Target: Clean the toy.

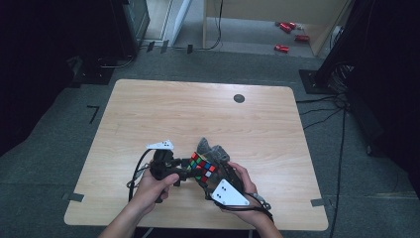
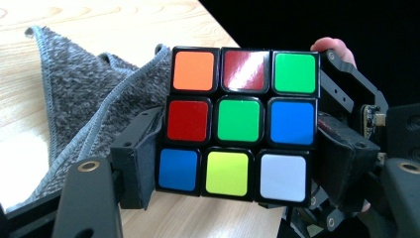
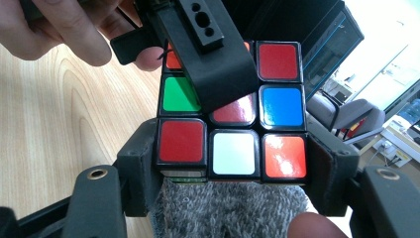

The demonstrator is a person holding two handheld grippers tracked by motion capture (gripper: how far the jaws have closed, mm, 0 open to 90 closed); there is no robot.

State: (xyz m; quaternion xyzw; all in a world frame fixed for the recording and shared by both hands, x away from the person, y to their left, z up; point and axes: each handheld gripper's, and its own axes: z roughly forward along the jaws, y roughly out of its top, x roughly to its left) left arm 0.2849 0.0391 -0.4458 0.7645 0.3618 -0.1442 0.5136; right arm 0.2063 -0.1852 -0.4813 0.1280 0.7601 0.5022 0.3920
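Scrambled puzzle cube (image 1: pixel 202 167) held above grey cloth (image 1: pixel 214 151), tilted.

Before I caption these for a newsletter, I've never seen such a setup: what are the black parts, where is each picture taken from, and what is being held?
No robot here: a person holds a hand-operated claw in each hand. The high view looks down on the wooden table. The other two pictures come from cameras riding on each claw, looking along its black jaws.

The right claw grips a puzzle cube with coloured stickers, its jaws pressing the cube's bottom layer. The left claw has its jaws on either side of the same cube; whether they press it is unclear. A grey cloth lies on the table just beyond the cube.
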